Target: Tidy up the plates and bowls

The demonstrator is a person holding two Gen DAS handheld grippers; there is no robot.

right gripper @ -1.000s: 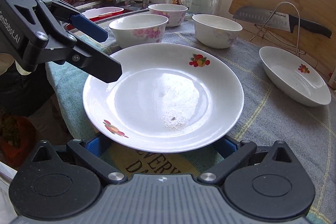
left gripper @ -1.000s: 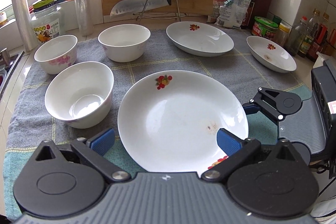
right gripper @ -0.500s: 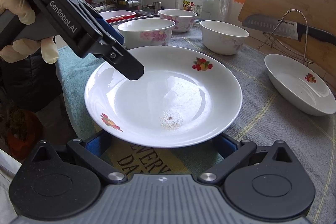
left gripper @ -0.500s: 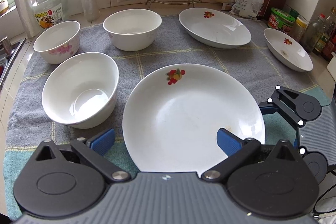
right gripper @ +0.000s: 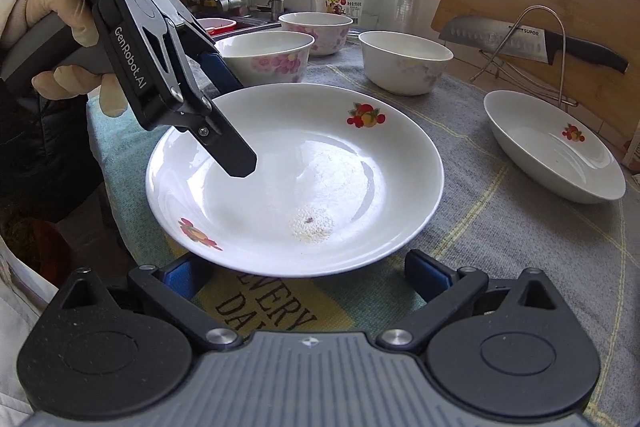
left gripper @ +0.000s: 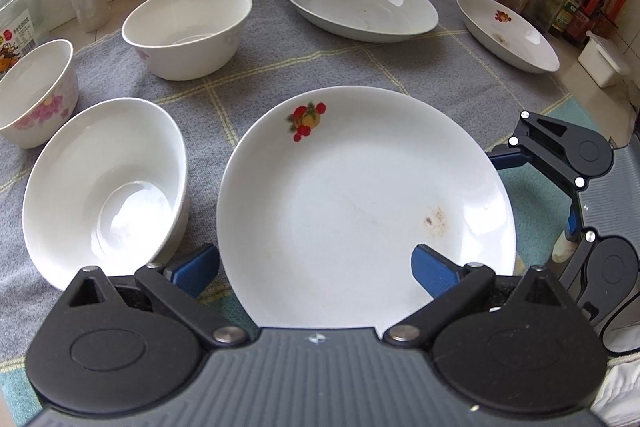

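Tilting over plate [right gripper: 296, 179] — left claw [right gripper: 224, 131]

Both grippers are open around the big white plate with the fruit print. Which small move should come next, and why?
Probably shut the left gripper on the near rim of the large white fruit-print plate. One finger is over the plate's inside, the other beside its rim, so the rim lies between them. The right gripper is open, its fingers apparently lower than the rim.

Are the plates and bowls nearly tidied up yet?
Not yet. Nothing is stacked: three bowls, like the nearest bowl, and two far plates sit apart on the cloth. Right now both grippers, left gripper and right gripper, are open around the big plate, one at each side. All the stacking is left.
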